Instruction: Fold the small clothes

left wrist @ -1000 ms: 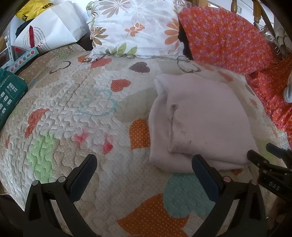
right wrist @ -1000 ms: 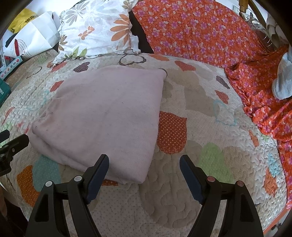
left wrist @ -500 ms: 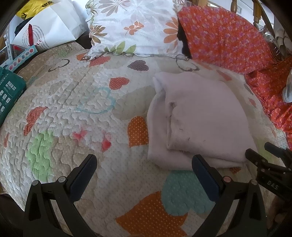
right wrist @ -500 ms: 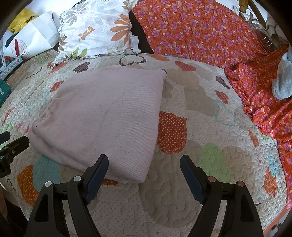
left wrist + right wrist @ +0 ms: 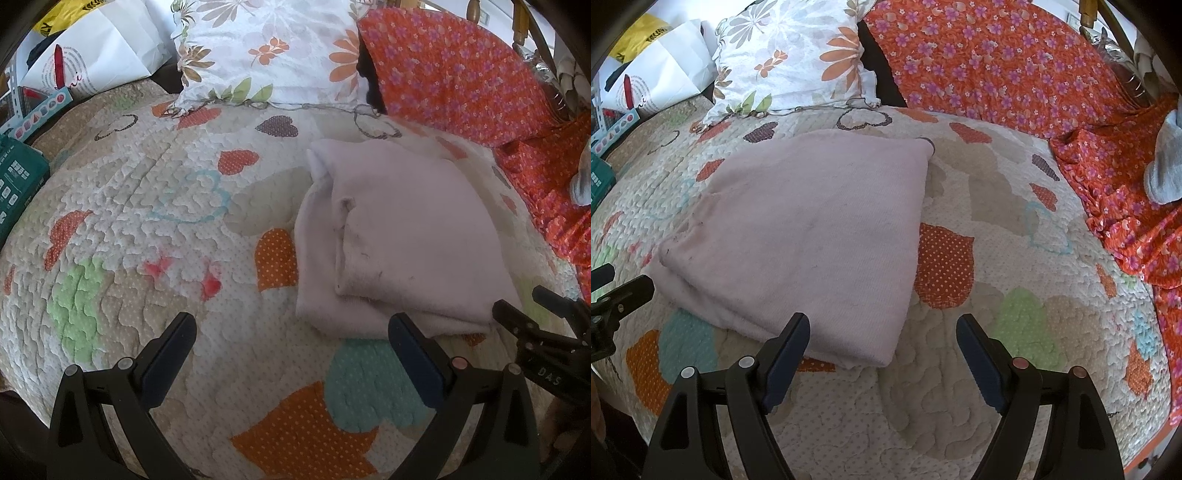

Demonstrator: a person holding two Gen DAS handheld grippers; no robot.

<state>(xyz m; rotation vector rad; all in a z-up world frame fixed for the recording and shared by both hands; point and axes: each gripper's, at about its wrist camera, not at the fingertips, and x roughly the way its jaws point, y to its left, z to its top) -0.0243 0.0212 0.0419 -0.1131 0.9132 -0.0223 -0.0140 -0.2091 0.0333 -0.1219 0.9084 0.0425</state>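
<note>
Left tongs: jaws spread wide, holding nothing, above the heart-patterned quilt. Right tongs: jaws likewise spread, empty.

The pale pink garment lies folded into a thick rectangle on the quilt, just ahead of the right tongs and to their left; its near edge sits just beyond the left finger. From the left tongs it lies ahead and to the right, near the right finger. Layers are stacked unevenly, the lower one protruding at the near-left side; small dark specks mark the top layer.

Farther off: a floral pillow beyond the garment, an orange flowered cloth ahead-right, a grey item at far right, a white paper bag and a green box far left.
</note>
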